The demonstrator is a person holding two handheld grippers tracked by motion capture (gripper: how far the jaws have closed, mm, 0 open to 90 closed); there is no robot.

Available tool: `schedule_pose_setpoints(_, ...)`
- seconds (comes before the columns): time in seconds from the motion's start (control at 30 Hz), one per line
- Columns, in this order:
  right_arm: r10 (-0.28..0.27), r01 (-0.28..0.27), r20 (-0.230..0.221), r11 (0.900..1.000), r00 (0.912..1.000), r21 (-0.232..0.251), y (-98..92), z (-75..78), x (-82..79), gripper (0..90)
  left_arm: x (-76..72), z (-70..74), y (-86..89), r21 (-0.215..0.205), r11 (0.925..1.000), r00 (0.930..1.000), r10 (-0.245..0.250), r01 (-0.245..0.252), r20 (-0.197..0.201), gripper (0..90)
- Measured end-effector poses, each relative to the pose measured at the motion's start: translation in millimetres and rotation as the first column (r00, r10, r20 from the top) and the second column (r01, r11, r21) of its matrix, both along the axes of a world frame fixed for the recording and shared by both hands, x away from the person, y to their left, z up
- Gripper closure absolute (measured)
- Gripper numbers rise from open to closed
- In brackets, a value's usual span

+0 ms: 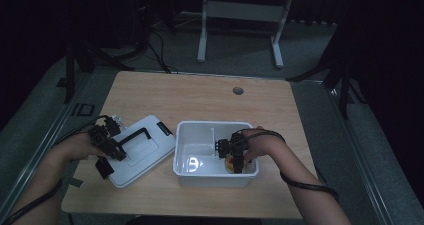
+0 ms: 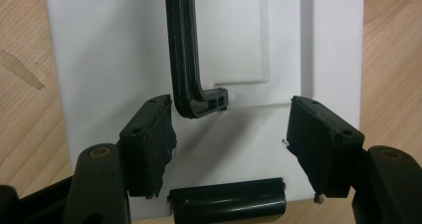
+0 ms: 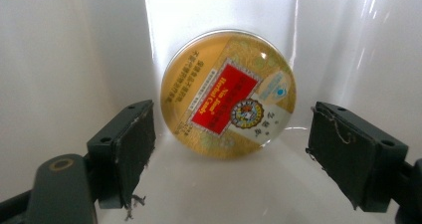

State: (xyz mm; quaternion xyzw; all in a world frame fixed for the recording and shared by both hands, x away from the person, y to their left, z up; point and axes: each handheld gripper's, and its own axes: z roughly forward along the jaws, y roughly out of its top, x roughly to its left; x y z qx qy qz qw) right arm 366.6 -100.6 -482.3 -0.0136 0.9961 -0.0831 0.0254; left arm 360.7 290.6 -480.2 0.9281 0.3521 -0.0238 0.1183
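Observation:
A white plastic bin [image 1: 186, 150] stands in the middle of the wooden table. Its white lid [image 1: 150, 152] lies flat to the left, with a black handle [image 2: 183, 50] across its top. My left gripper [image 1: 116, 149] hovers open over the lid [image 2: 99, 59]; the handle's bent end lies just off the left jaw's tip, ungripped. My right gripper [image 1: 237, 161] reaches into the bin's right front corner. Its jaws [image 3: 231, 134] stand open on either side of a round gold tin [image 3: 229, 94] with a red label, which leans on the bin's wall. The tin [image 1: 229, 164] is not pressed.
A black latch [image 2: 229, 200] sits on the lid's near edge. A thin divider [image 1: 212, 135] crosses the bin's inside. The table [image 1: 200, 100] has a round cable hole [image 1: 238, 90] near its far edge. Desk legs and stands are on the dark floor beyond.

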Motion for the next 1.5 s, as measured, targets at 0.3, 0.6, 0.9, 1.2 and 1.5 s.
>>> schedule_pose_setpoints(0.3, 0.011, -0.012, 0.019, 0.999, 0.9998, 0.041, -0.4, 16.6, -1.7, 18.3, -0.1, 0.7, -0.5, 0.001, 1.0000, 1.0000, -0.001, 0.001, 0.000, 34.5)
schedule_pose_setpoints(0.6, -0.006, 0.002, 0.048, 0.996, 0.9988, 0.087, -6.3, 41.7, -5.0, 13.5, 0.1, 0.9, -1.3, 0.005, 1.0000, 1.0000, -0.004, 0.004, 0.000, 34.5)
schedule_pose_setpoints(0.9, 0.000, -0.009, 0.064, 0.991, 0.9979, 0.136, -19.6, 70.0, -10.4, 13.6, 0.2, 1.5, -1.8, 0.005, 1.0000, 1.0000, -0.004, 0.004, 0.001, 34.5)
schedule_pose_setpoints(1.2, -0.044, 0.027, 0.092, 0.985, 0.9948, 0.172, -43.3, 94.8, -8.2, 13.6, -0.3, 3.7, -2.9, 0.007, 0.9999, 1.0000, -0.009, 0.008, 0.005, 34.5)
schedule_pose_setpoints(1.5, -0.099, 0.079, 0.095, 0.978, 0.9906, 0.196, -74.8, 97.8, -5.8, 13.2, -0.5, 2.8, -5.0, 0.017, 0.9997, 0.9998, -0.018, 0.018, 0.006, 34.7)
